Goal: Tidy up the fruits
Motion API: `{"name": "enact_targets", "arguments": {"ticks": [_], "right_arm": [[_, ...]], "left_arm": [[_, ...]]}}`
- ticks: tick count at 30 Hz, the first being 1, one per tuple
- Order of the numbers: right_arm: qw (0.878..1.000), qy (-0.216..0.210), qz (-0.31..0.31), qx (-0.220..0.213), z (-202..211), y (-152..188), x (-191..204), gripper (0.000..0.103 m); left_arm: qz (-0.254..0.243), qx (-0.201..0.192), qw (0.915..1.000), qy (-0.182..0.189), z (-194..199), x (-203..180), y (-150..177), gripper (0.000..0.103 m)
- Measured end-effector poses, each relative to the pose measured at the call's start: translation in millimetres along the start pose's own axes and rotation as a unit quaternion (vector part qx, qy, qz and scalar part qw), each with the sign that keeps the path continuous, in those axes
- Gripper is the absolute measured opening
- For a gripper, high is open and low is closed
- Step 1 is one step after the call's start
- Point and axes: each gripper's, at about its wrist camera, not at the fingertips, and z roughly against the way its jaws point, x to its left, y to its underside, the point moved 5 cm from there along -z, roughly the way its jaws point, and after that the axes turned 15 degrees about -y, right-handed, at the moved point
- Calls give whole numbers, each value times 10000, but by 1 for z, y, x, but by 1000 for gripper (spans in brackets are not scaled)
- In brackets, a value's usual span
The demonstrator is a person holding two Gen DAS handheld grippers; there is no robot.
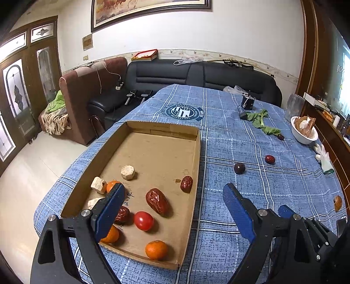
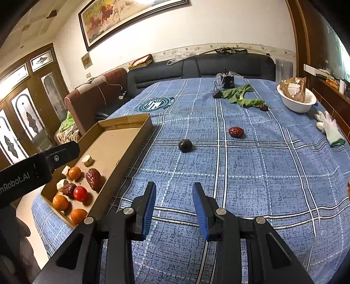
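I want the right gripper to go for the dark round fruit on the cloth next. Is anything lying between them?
Nothing visible does. Only bare blue tablecloth lies between the open right gripper and the dark round fruit. The cardboard tray stays off to its left.

We are in a home's living room: a black sofa (image 1: 196, 74) and a brown armchair (image 1: 87, 91) stand along the wall under a framed painting (image 1: 151, 11). Wooden doors (image 1: 26, 87) with patterned glass and a cloth-covered bench (image 1: 240, 196) say the same.

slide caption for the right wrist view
Empty hand-held gripper above blue cloth, facing dark plum and red date outside the cardboard tray.
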Motion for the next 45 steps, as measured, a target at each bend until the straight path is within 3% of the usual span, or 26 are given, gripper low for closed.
{"name": "enact_targets", "arguments": {"ticks": [25, 30, 36, 45], "right_arm": [[10000, 26, -62, 62, -5, 2, 0, 38], [9999, 43, -58, 86, -5, 3, 1, 38], [9999, 140, -31, -1, 4, 2, 0, 38], [9983, 208, -542, 93, 3, 5, -29, 38]], "left_arm": [[192, -96, 9987, 452, 6, 8, -4, 90], [171, -18, 9993, 334, 2, 11, -3, 90], [190, -310, 9993, -97, 6, 24, -6, 90], [417, 12, 9991, 99, -9, 36, -1, 90]]}}
